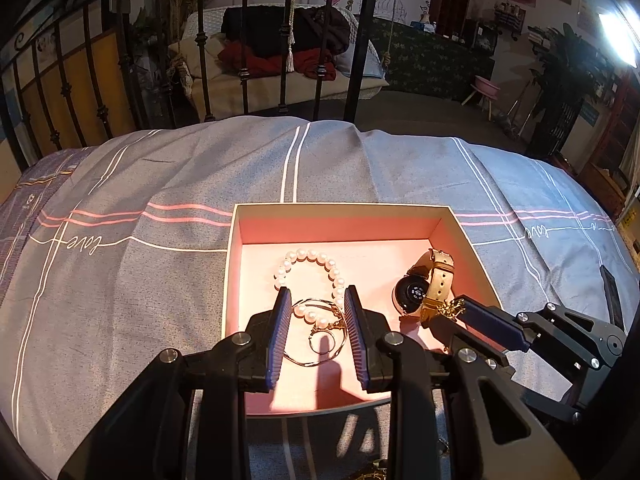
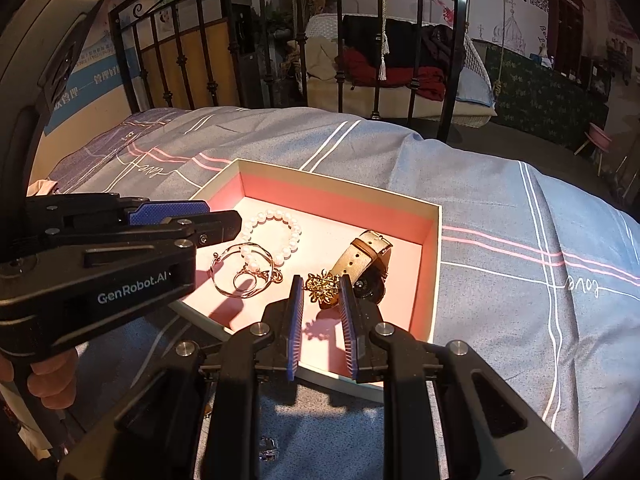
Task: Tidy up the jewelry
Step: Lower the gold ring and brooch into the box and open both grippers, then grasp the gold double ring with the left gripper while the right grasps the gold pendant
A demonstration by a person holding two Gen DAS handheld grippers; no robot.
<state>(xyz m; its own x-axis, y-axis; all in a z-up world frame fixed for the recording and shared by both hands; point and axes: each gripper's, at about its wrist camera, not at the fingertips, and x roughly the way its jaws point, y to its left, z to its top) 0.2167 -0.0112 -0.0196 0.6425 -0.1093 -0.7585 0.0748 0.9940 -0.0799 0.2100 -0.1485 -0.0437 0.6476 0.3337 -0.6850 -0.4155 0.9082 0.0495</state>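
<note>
An open pink-lined box (image 1: 340,220) (image 2: 436,240) lies on the grey bedspread. It holds a pearl bracelet (image 1: 308,258) (image 2: 276,216), a thin gold bangle with a ring (image 1: 320,344) (image 2: 240,280) and a beige-strap watch (image 1: 424,284) (image 2: 368,256). My left gripper (image 1: 318,300) is open and empty over the bangle and pearls. My right gripper (image 2: 320,284) hangs above the box floor near the watch, its jaws narrowly apart with a gold filigree brooch (image 2: 322,286) (image 1: 452,308) at their tips; its shadow falls on the floor below.
A black iron bed frame (image 1: 280,60) (image 2: 340,60) stands behind the bed. A small silver item (image 2: 268,448) lies on the bedspread (image 1: 120,280) (image 2: 520,280) in front of the box. A hanging chair with clothes is beyond the frame.
</note>
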